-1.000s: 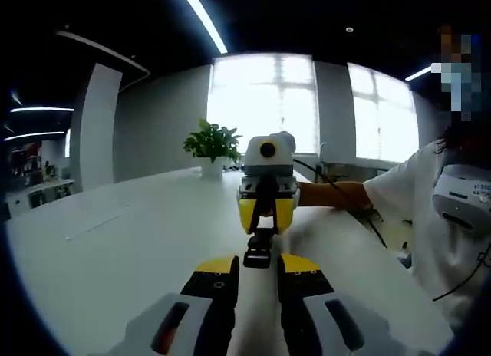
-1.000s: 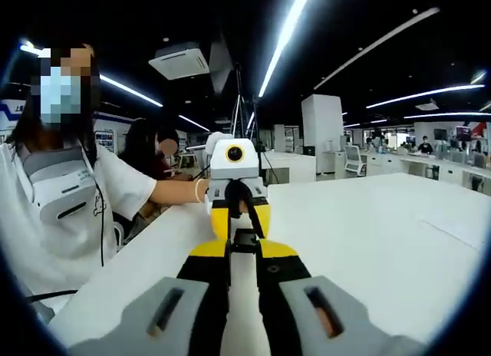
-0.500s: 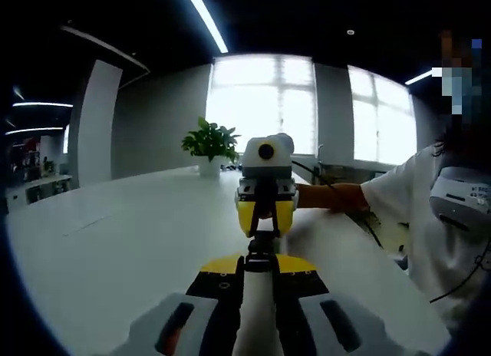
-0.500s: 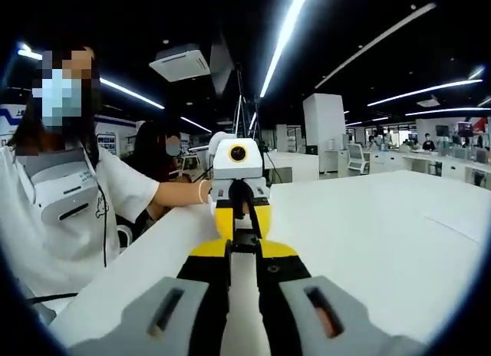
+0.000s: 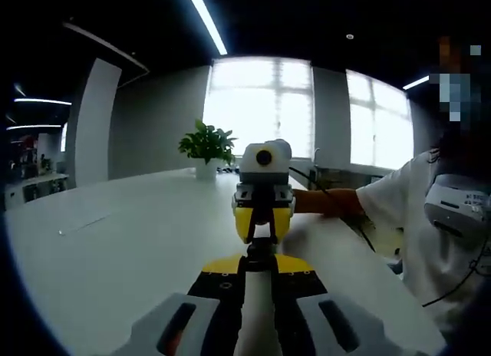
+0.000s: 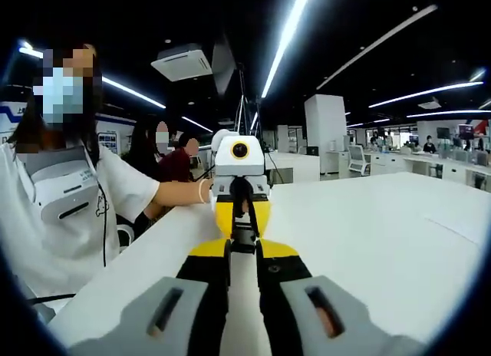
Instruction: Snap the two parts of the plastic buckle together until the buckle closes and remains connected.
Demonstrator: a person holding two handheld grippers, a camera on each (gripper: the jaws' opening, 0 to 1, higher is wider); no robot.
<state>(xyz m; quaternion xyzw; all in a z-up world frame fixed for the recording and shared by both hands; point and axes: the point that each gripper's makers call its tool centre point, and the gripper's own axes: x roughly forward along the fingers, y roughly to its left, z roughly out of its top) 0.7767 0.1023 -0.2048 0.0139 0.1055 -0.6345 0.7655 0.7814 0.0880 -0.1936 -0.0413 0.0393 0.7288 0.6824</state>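
Two tools face to face, buckle (image 5: 259,248) between, plant (image 5: 205,143) behind

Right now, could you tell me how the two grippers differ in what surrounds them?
The left gripper points toward bright windows and a potted plant; the right gripper faces an office with ceiling lights. Both are shut on a dark buckle part, meeting tip to tip above the white table.
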